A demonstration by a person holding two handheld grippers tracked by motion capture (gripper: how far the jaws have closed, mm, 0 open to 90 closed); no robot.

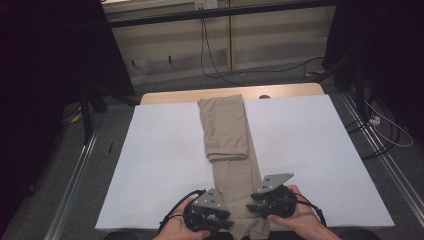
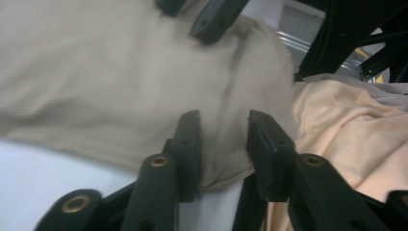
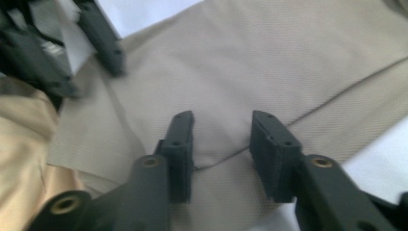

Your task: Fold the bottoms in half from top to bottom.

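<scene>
Both tongs, left [image 1: 226, 216] and right [image 1: 251, 206], parted over trousers [image 1: 227, 130] hem, fabric between, unpinched. Risk: closing unevenly, bunching one layer, dragging fold askew across desk [image 1: 310, 145].

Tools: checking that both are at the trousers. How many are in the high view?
2. The left tool is at the left edge of the trousers, the right tool at their right edge, both near the table's front.

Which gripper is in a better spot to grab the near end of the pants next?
Probably the left gripper. Its open jaws already straddle the edge of the tan pants, with cloth bulging between them. The right gripper also stands open, over flat cloth crossed by a fold edge, so it has less to pinch.
</scene>
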